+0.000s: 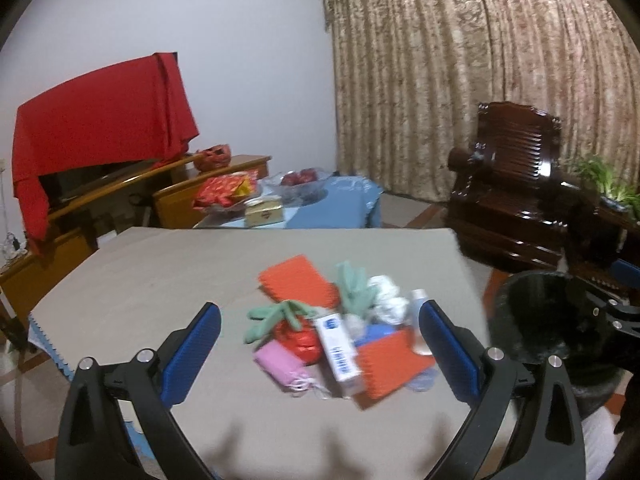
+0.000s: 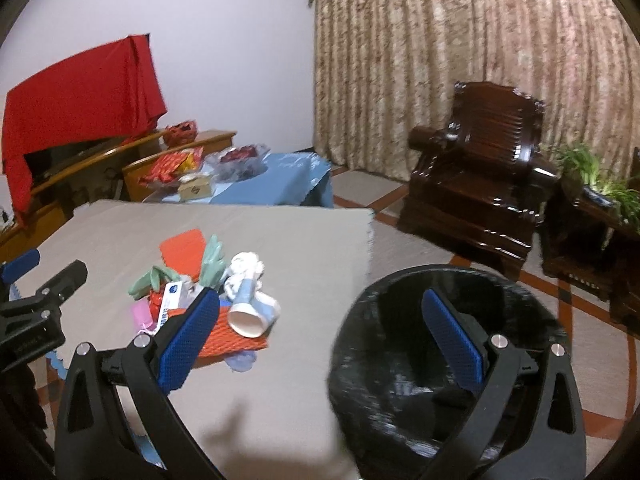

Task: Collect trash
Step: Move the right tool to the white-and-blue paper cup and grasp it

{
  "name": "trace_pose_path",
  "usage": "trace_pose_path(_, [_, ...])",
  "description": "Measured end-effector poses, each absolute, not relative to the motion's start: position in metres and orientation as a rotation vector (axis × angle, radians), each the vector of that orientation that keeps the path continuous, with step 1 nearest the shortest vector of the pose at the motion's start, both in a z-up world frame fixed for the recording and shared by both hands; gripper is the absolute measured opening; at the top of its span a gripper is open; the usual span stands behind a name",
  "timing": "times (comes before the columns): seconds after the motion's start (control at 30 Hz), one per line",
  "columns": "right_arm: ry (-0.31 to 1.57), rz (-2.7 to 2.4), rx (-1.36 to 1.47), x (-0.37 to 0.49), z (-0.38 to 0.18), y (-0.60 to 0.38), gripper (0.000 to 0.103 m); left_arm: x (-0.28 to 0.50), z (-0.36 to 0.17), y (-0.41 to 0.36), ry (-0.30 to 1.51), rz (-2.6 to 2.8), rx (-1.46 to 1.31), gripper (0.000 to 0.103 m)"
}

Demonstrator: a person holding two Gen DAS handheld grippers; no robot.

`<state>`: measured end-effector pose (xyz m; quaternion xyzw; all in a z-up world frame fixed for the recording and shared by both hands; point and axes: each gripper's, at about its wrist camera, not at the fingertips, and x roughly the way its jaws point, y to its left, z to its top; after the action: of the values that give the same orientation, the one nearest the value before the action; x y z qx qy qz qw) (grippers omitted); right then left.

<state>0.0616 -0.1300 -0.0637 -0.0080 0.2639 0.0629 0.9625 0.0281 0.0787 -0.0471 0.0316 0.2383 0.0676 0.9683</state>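
A heap of trash lies on the grey table (image 1: 140, 272): orange mesh sleeves (image 1: 298, 284), green foam nets (image 1: 352, 288), a white and blue toothpaste box (image 1: 340, 354), a pink pouch (image 1: 280, 362), a red wrapper (image 1: 302, 340), crumpled white tissue (image 1: 386, 298). In the right wrist view a white paper cup (image 2: 250, 316) lies on its side in the heap. My left gripper (image 1: 320, 340) is open above the heap, holding nothing. My right gripper (image 2: 320, 340) is open and empty, over the edge of a black-lined trash bin (image 2: 440, 360), which also shows at the right of the left wrist view (image 1: 536, 320).
A dark wooden armchair (image 2: 476, 184) stands beyond the bin, with a potted plant (image 2: 596, 176) to its right. A blue-clothed low table (image 1: 328, 204) with a fruit bowl and snack packs sits behind the grey table. A red cloth (image 1: 100, 120) covers a TV at left.
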Motion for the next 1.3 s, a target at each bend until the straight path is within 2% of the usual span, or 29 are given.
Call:
trace_pose_path(0.4, [0.619,0.184,-0.082,0.137,-0.117,-0.067,0.094,0.062,-0.081,0.135,0.547,0.223,0.028,0.097])
trace_pose_path(0.5, [0.643,0.199,-0.096,0.149,-0.128,-0.058,0.084,0.071,-0.089,0.145,0.565,0.218,0.003,0.097])
trace_pose_path(0.83, [0.714,0.206,-0.161,0.184,-0.166,-0.035,0.077,0.089,-0.109,0.161,0.624,0.219,-0.018,0.097])
trace_pose_path(0.93, [0.745,0.222,-0.159,0.190,-0.174,-0.035,0.068,0.091,-0.113,0.160,0.638,0.216,-0.018,0.097])
trace_pose_path(1.07, [0.796,0.276,-0.139,0.194,-0.182,-0.036,0.050,0.094,-0.119,0.158,0.652,0.207,-0.019,0.097])
trace_pose_path(1.3, [0.798,0.314,-0.108,0.186,-0.178,-0.044,0.049,0.099,-0.124,0.145,0.665,0.176,-0.007,0.097])
